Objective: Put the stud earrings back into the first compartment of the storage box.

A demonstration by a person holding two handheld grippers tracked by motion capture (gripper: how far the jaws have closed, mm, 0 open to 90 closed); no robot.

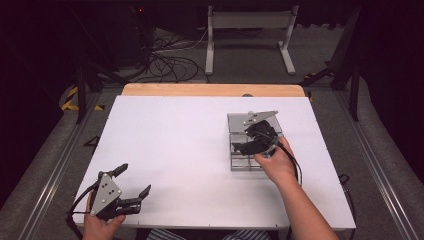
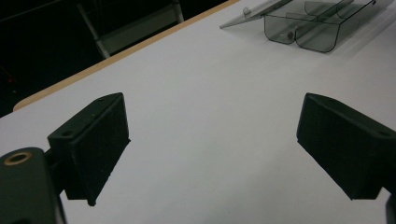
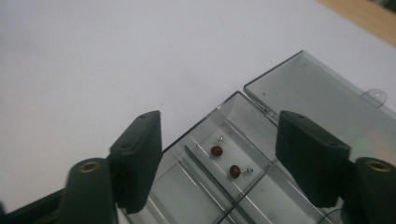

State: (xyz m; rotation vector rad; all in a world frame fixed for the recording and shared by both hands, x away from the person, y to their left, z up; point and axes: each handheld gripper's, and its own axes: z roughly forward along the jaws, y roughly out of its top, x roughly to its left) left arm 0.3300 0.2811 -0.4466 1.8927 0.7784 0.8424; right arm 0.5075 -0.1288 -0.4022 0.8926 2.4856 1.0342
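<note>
Right gripper (image 3: 219, 158) hovers with fingers spread wide over the open clear compartment box (image 3: 261, 140) on the right half of the white desk (image 1: 175, 145), two red earrings (image 3: 225, 161) lying in one compartment; left gripper (image 2: 212, 144) fingers also wide apart, empty, near the desk's front-left corner.

High view overhead, far; gripper views low, close; all share clear box (image 1: 252, 145).
</note>
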